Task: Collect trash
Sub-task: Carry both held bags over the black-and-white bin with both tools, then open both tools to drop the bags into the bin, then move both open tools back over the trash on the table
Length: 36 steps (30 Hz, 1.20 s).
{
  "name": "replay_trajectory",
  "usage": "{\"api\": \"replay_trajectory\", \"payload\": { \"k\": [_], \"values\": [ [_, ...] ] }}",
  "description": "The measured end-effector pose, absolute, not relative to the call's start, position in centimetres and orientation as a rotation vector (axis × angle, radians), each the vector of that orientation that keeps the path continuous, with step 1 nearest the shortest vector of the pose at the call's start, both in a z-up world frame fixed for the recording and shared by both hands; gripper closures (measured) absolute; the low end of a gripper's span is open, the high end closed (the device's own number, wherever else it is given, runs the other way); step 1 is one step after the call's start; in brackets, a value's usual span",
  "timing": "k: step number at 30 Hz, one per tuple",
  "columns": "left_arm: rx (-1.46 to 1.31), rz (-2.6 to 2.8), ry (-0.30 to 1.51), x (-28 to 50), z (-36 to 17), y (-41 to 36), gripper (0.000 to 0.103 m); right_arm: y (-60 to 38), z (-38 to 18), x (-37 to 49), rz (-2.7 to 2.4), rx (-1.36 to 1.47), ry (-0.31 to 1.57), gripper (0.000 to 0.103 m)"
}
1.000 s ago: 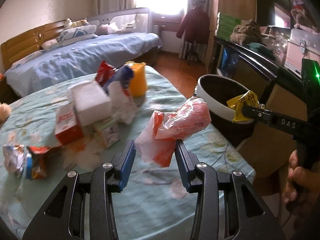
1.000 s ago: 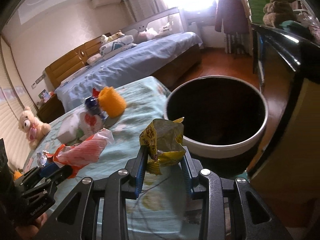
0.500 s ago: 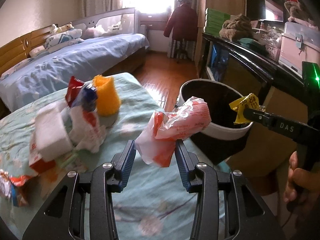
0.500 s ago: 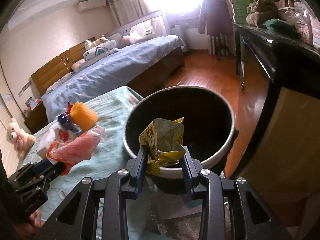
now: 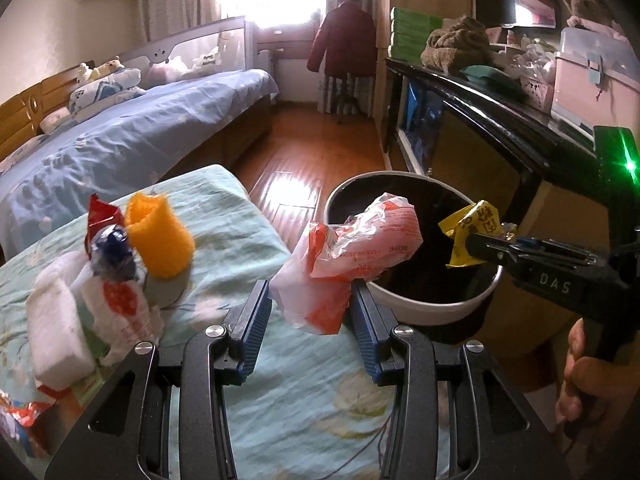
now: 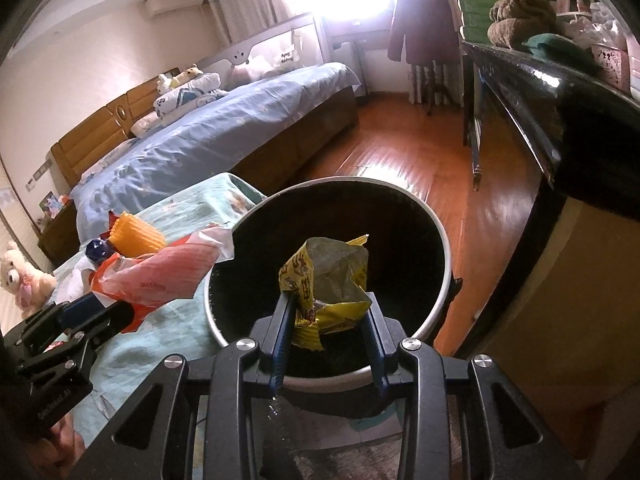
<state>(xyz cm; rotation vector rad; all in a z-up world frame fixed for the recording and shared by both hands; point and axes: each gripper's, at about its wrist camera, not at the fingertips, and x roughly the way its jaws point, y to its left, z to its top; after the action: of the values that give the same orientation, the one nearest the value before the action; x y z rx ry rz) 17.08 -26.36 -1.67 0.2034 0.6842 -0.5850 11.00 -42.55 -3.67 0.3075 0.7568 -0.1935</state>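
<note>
Bedroom table with a floral cloth [image 5: 256,216], a black bin [image 6: 436,248] beside its edge.

Left gripper [image 5: 310,306] clenches a crumpled red-and-white bag [image 5: 360,240] near the bin's rim; right gripper [image 6: 328,330] pinches a yellow snack wrapper [image 6: 328,276] directly over the bin's mouth.

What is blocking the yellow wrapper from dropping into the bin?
Nothing visible. The yellow snack wrapper, pinched in the right tool, hangs right over the open trash bin; only dark bin interior shows beneath it.
</note>
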Motion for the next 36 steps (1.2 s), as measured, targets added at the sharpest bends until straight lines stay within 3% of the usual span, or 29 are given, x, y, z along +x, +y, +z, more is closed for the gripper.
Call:
{"api": "replay_trajectory", "payload": {
  "k": [22,25,30,36],
  "values": [
    [0.249,-0.63,0.718,18.7,-2.1,-30.7,0.062,-44.3,-5.0,12.0,-0.22,0.305,0.796,0.066],
    [0.257,-0.64,0.723,18.7,-2.1,-31.2,0.056,-44.5,-5.1,11.9,-0.218,0.313,0.799,0.064],
    [0.251,-0.625,0.723,18.3,-2.2,-30.6,0.033,-44.8,-5.0,11.4,-0.211,0.338,0.787,0.042],
    [0.207,-0.59,0.73,17.6,-2.3,-27.8,0.032,-44.0,-4.6,10.9,-0.203,0.344,0.775,0.041]
  ]
}}
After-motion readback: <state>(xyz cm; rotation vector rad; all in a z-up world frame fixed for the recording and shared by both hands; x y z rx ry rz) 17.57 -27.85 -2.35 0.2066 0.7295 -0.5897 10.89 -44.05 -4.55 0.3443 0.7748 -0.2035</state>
